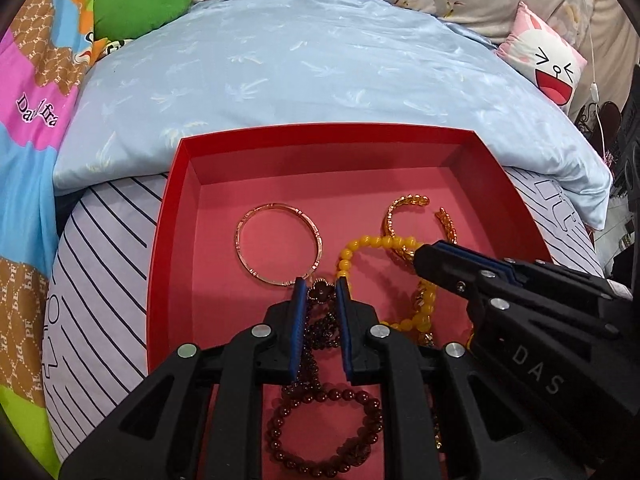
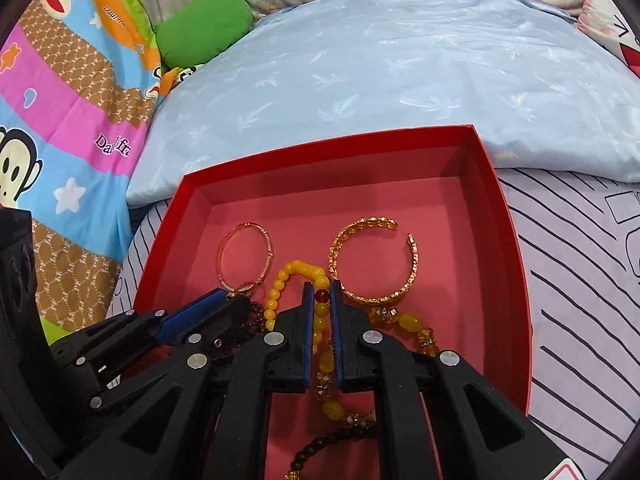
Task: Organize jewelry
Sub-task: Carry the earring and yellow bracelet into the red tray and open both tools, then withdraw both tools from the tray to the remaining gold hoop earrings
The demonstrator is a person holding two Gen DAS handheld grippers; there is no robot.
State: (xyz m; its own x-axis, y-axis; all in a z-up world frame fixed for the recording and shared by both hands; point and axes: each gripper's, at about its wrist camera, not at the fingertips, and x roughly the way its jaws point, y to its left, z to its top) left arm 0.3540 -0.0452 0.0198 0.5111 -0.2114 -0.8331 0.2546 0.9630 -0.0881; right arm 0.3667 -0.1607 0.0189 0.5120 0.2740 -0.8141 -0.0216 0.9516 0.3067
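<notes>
A shallow red cardboard box (image 1: pixel 168 216) with a matte pink floor sat on a white bedsheet (image 1: pixel 100 280) drawn with thin dark lines, its far edge against a glossy pale-blue pillow (image 1: pixel 304 64) woven with a faint leaf pattern. All the jewelry lay inside the box. Toward the back left lay a thin, rigid rose-gold bangle (image 1: pixel 277 245), a closed ring with small notches along its rim; to the right of it lay an open gold cuff (image 2: pixel 372 262), C-shaped and faceted like a row of tiny beads. The left gripper (image 1: pixel 322 283) pointed down into the box with its blue ribbed pads drawn close on a dark, clover-shaped charm belonging to a garnet-red bead bracelet (image 1: pixel 324 428), whose small round glossy beads curled in a loop below the jaws. The right gripper (image 2: pixel 322 285) was likewise nearly closed, its blue pads pinching a strand of smooth, opaque yellow beads (image 2: pixel 296 270) at one small red bead; that strand arched between bangle and cuff and ran back under the tool, joined by larger oval yellow beads and sparkling crystal spacers. At the left lay a bright cartoon-print quilt (image 2: pixel 60 128) and a plush green cushion (image 2: pixel 208 24).
</notes>
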